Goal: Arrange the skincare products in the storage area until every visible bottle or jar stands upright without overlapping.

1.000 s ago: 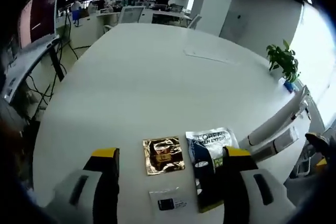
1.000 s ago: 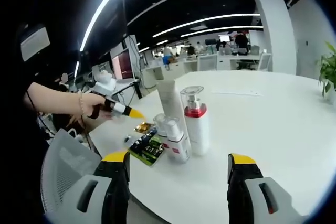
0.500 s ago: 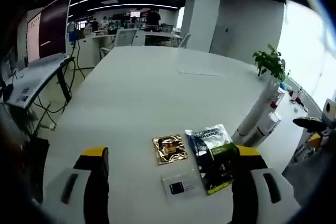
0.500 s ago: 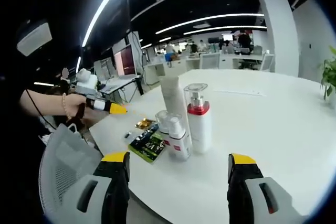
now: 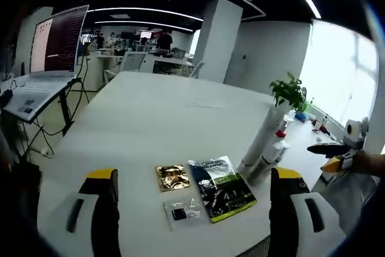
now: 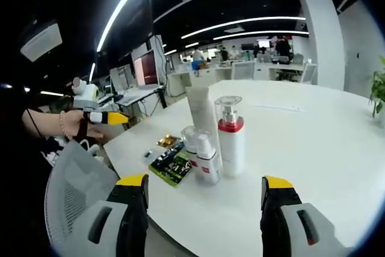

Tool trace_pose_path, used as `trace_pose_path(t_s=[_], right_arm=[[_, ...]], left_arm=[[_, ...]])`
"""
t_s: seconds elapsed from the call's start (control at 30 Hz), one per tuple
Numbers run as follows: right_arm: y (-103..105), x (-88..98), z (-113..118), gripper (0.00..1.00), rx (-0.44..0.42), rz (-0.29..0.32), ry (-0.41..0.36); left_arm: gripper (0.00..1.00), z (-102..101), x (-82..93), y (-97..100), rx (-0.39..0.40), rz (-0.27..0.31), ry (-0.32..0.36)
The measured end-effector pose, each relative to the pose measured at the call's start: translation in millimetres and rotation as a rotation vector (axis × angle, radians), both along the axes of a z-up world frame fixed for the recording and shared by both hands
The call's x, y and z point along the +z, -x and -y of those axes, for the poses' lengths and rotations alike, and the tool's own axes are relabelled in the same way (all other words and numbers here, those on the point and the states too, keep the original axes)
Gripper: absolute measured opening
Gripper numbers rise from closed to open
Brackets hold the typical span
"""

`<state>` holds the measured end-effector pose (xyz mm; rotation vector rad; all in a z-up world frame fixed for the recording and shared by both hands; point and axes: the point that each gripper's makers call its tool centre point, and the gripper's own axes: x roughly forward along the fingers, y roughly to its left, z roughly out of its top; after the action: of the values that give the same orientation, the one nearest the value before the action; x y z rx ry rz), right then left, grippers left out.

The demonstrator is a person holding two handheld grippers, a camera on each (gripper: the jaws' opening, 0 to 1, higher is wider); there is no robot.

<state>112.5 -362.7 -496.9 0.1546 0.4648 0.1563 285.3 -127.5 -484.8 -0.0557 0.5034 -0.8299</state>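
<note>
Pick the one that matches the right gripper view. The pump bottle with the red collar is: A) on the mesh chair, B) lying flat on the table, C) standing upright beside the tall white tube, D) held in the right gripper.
C: the pump bottle stands upright on the table next to the tall white tube.

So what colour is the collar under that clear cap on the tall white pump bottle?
Red. The tall white pump bottle shows it best in the right gripper view.

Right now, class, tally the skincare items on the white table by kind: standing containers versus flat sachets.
Standing containers: 4
Flat sachets: 3
Total: 7
</note>
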Motion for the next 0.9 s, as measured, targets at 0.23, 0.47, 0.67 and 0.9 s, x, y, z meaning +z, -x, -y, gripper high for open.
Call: trace_pose_path(t_s=[0.23, 0.47, 0.67, 0.9], right_arm=[[1, -0.4, -2, 0.79, 0.005, 0.001, 0.002], [2, -2.2, -4, 0.79, 0.011, -0.004, 0.008], [2, -3.9, -5, 0.79, 0.013, -0.009, 0.012], [3, -3.9, -5, 0.79, 0.012, -0.011, 0.015]], left_arm=[[0.99, 14, -0.2, 23.3, -0.054, 0.035, -0.013], [0.96, 14, -6.0, 24.2, -0.069, 0.036, -0.034], [0.94, 17, -6.4, 30.3, -0.089, 0.056, -0.048], [0.93, 18, -5.4, 27.7, -0.093, 0.085, -0.05]])
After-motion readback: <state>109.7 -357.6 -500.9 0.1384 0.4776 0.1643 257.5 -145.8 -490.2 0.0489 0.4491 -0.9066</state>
